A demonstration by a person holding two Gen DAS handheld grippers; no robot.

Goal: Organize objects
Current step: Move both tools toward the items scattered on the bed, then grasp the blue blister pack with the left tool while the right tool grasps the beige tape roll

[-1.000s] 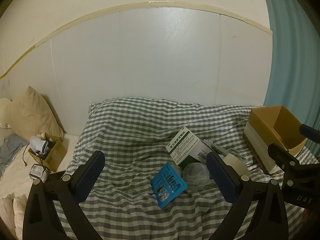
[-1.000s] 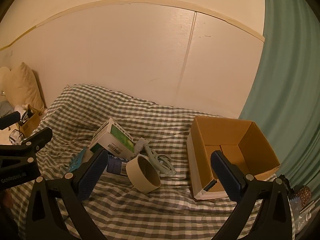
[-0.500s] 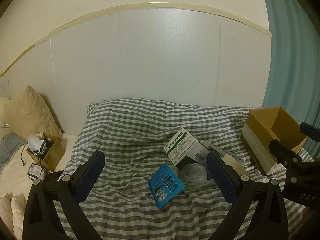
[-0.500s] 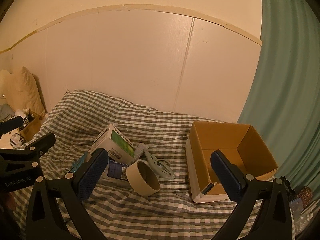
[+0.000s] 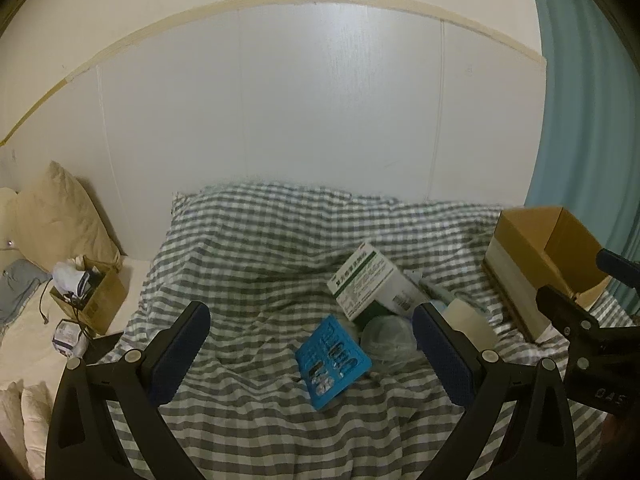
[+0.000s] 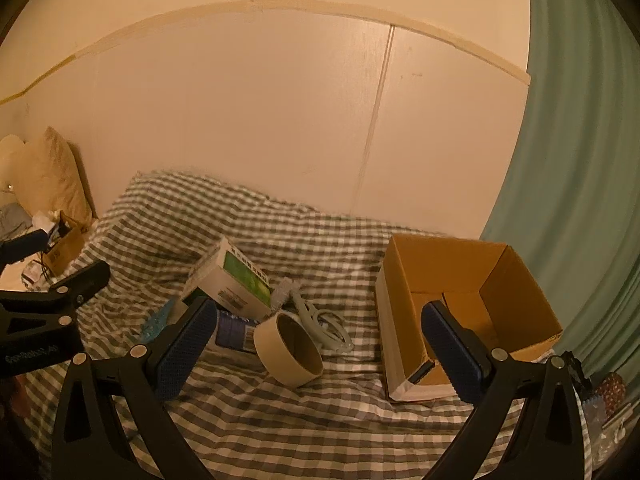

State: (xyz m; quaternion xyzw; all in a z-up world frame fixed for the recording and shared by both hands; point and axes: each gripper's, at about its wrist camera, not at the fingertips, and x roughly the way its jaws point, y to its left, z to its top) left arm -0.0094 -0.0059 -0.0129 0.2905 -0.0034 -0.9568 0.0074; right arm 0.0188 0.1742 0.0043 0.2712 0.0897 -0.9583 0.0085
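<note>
We see a gray checked bedspread [image 5: 256, 280] against a pale wall, a cream pillow [image 5: 60, 216] and a small carton of clutter [image 5: 90, 296] off to the left, and a teal curtain [image 6: 580, 200] to the right. The loose items lie heaped mid-bed: a white-and-green medicine box [image 6: 236, 280] tilted up on one edge, its long axis running toward the far left; a blue blister tray [image 5: 332, 360] lying flat in front of it; a tape roll [image 6: 290, 348] on its side, its opening toward us; and a coiled pale cable [image 6: 320, 320] just behind the roll. The open cardboard box [image 6: 464, 300] stands upright just right of the heap. Our left gripper [image 5: 310, 354] and right gripper [image 6: 316, 354] both hang above the bedspread with jaws spread wide, holding and touching nothing.
</note>
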